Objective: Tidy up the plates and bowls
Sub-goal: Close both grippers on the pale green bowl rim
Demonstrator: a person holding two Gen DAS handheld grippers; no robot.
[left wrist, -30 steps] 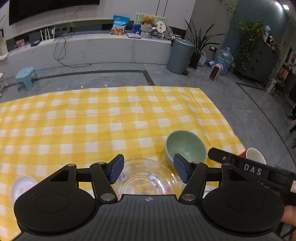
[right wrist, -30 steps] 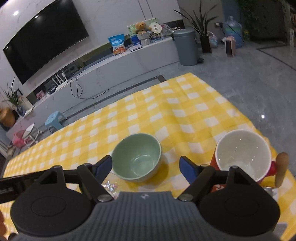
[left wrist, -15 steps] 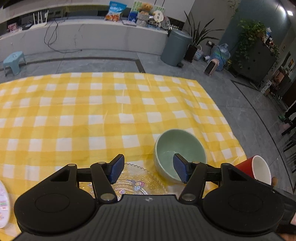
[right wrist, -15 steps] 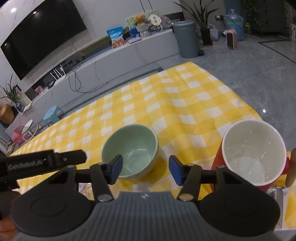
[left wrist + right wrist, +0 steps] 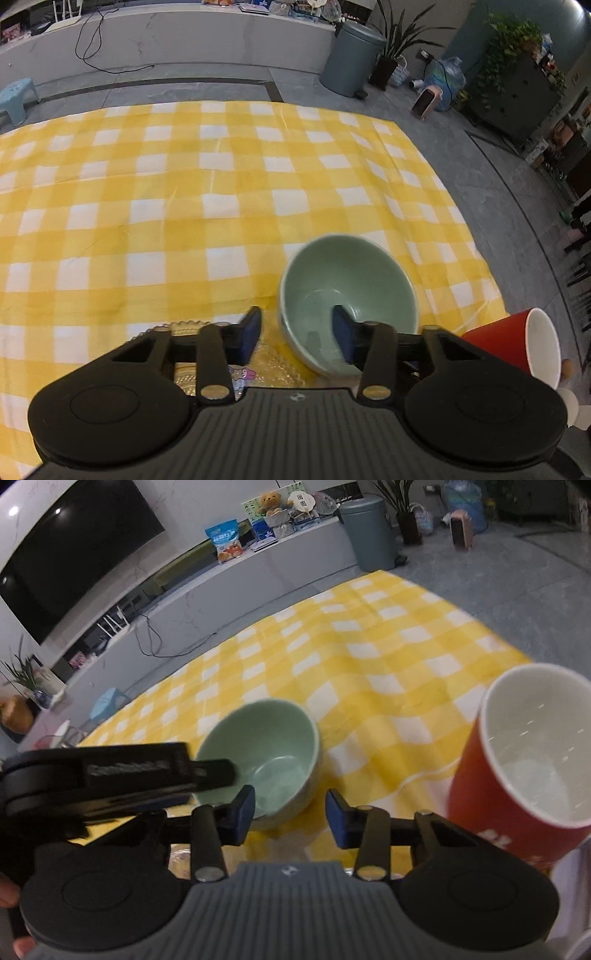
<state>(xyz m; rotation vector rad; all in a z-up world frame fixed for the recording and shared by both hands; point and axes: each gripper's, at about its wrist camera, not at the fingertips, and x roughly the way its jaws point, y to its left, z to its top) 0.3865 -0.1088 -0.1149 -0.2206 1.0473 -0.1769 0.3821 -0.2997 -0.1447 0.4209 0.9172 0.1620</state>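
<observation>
A pale green bowl [image 5: 347, 288] stands on the yellow checked cloth [image 5: 184, 206]; it also shows in the right wrist view [image 5: 266, 742]. My left gripper [image 5: 295, 334] is open and straddles the bowl's near left rim, right finger inside the bowl. A clear glass plate [image 5: 266, 363] with a cartoon print lies under the left gripper, mostly hidden. My right gripper [image 5: 290, 814] is open and empty, just in front of the bowl. The left gripper's body [image 5: 110, 779] reaches the bowl from the left.
A red cup [image 5: 524, 760] with a white inside stands close at the right; it also shows in the left wrist view [image 5: 517, 343]. The cloth's right edge meets grey floor [image 5: 498, 184]. A grey bin [image 5: 351, 59] and plants stand far back.
My left gripper moved forward and right, and its fingers narrowed around the bowl's rim. My right gripper narrowed and moved closer to the bowl and cup.
</observation>
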